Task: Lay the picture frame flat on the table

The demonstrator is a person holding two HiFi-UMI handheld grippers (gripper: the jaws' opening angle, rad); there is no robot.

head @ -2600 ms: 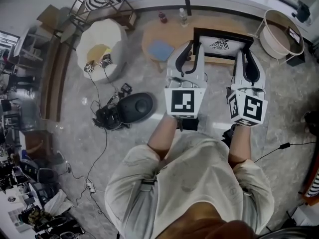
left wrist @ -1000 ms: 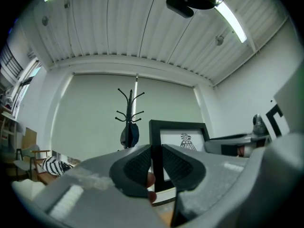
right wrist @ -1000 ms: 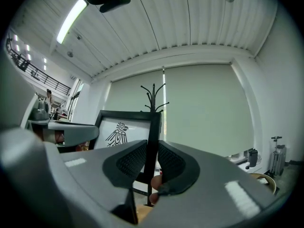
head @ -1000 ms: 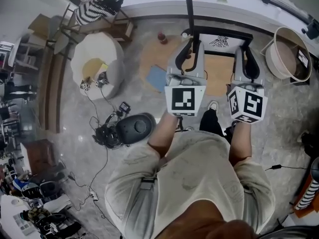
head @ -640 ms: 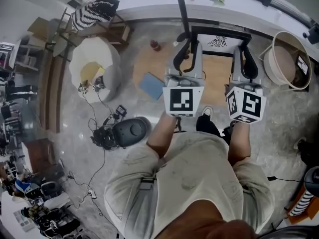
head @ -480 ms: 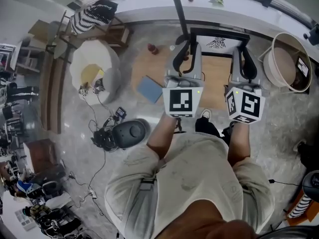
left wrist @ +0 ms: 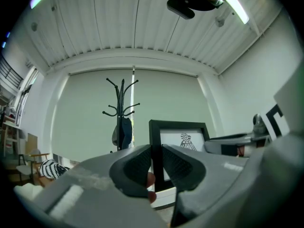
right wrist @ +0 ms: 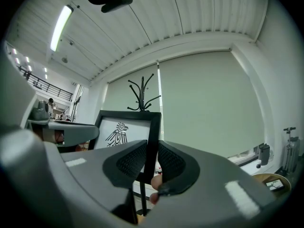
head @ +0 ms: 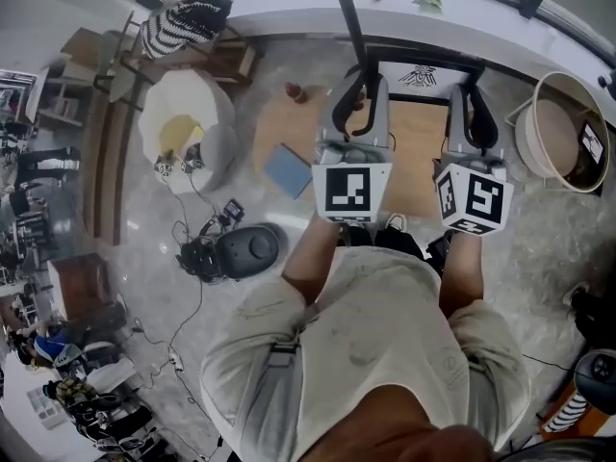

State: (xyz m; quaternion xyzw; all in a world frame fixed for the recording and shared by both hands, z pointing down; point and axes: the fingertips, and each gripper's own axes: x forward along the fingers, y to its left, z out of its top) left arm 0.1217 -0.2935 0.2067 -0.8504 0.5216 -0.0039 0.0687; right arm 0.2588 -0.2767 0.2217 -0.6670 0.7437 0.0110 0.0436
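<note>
A black picture frame (head: 423, 65) with a white sheet and a bird emblem stands upright in the air between my two grippers, above the far edge of the low round wooden table (head: 419, 162). My left gripper (head: 358, 77) is shut on the frame's left side bar. In the left gripper view the frame (left wrist: 183, 139) runs between the pads of that gripper (left wrist: 156, 163). My right gripper (head: 469, 89) is shut on the right side bar. The right gripper view shows the frame (right wrist: 124, 132) clamped in that gripper (right wrist: 151, 160). Both grippers point level.
A blue flat thing (head: 289, 169) and a small red bottle (head: 291, 91) are at the table's left side. A coat stand pole (head: 346, 17) rises just behind the frame. A white round seat (head: 188, 128) is at left, a round basket (head: 563, 128) at right, and cables on the floor.
Both grippers have carried the upright frame forward, toward the white ledge and coat stand. The table now lies under and behind them. The grip has not changed.
</note>
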